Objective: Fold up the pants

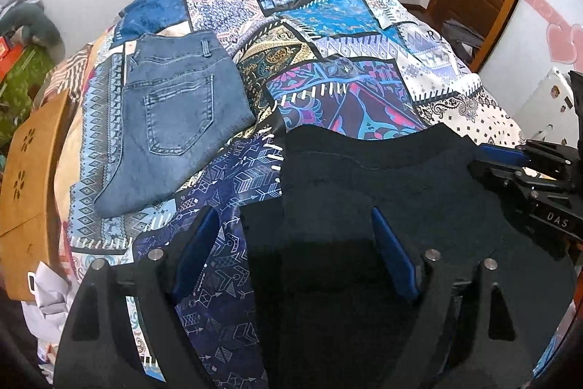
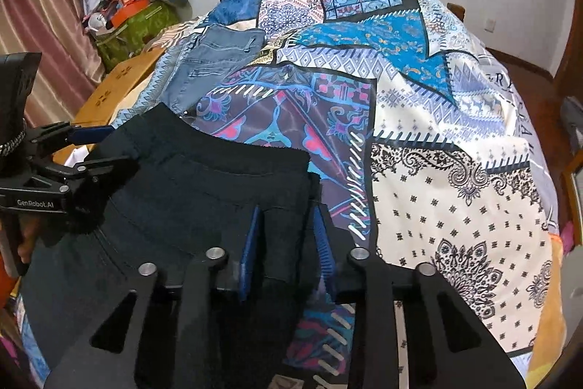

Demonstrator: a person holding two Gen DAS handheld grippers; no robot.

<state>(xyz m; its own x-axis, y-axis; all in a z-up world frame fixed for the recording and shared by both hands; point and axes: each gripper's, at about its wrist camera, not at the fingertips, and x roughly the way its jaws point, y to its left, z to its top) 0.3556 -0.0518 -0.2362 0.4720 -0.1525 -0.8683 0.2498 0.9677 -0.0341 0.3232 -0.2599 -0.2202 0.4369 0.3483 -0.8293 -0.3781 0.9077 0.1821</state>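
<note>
Left wrist: my left tool point(image 1: 295, 254) is spread wide over the black pants point(image 1: 382, 177) on the bed point(image 1: 364, 35); folded jeans point(image 1: 175, 119) lie beside. Right wrist: my right tool point(image 2: 288, 250) is clamped on the pants' point(image 2: 204, 177) edge.

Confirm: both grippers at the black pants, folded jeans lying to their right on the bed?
Wrong side. The folded jeans lie left of the black pants, as the left wrist view shows. Both the left gripper and right gripper are at the pants, on the bed.
</note>
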